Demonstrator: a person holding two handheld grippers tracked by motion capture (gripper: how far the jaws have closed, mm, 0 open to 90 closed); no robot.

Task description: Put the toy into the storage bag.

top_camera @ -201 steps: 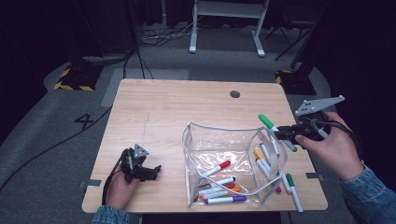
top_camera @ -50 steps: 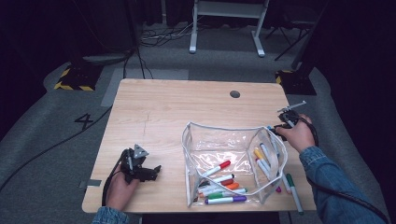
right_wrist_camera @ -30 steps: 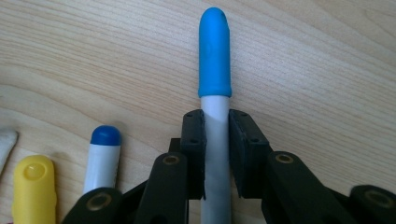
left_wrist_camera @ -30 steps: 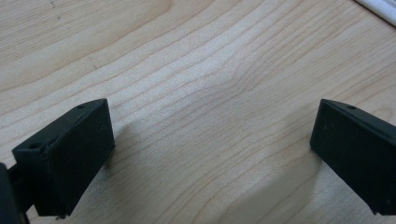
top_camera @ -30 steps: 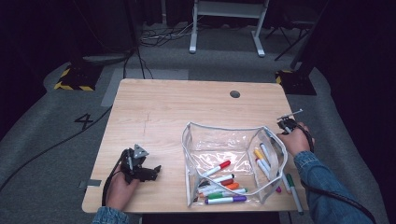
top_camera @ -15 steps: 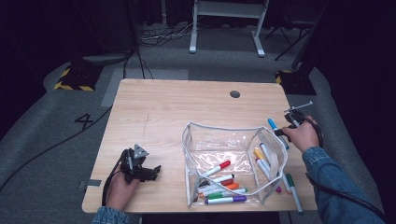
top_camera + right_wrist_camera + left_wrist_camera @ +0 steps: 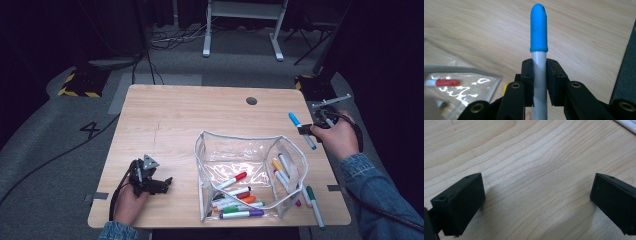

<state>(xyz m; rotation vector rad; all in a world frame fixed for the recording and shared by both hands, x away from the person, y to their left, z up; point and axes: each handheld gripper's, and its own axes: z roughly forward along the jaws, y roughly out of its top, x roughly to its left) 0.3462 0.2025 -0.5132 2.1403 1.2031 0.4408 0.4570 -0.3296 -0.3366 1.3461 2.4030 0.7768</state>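
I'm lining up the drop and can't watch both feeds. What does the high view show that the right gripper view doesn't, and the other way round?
High view alone: the whole pouch with markers inside, two markers on the table beside it, the left tongs resting near the table's front edge, and the floor beyond.

Right gripper view alone: the pads pressed on the grey barrel just below the blue cap, marker pointing straight out.

Both: the right tongs shut on the blue marker, the table, part of the pouch, and a red marker inside it.

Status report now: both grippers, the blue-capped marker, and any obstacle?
Right gripper shut on blue-capped marker, above table. Left gripper open, empty. Clear pouch open, nothing blocking.
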